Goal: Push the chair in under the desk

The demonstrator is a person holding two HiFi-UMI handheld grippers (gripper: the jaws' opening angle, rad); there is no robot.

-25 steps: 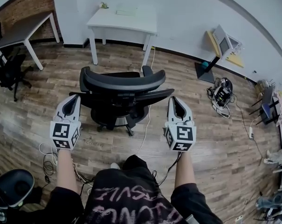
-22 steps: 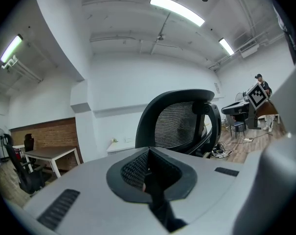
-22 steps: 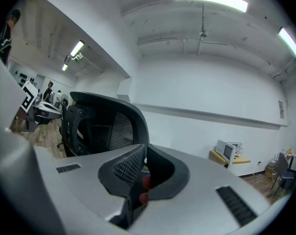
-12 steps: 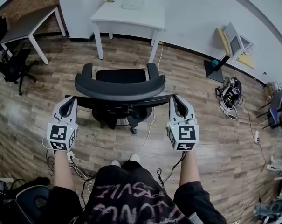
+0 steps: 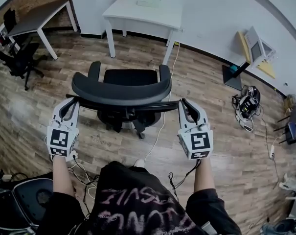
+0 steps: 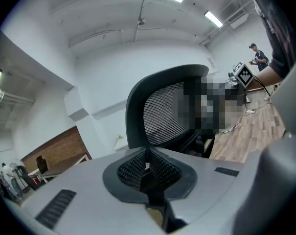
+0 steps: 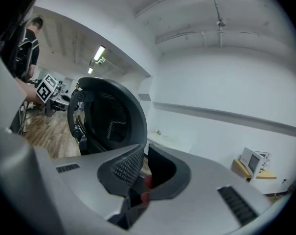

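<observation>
Chair (image 5: 130, 76) sits on floor (image 5: 214, 131), well short of bench (image 5: 143, 13), back to person. Left gripper (image 5: 71, 102) and right gripper (image 5: 186, 103) flank backrest (image 5: 121, 89), fingers closed, empty. Uneven push may swivel it into a bench leg.

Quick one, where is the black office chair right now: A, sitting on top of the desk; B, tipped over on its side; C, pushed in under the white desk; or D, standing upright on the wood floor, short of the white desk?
D: in the head view the chair stands upright on the wood floor, with bare floor between it and the white desk.
</observation>
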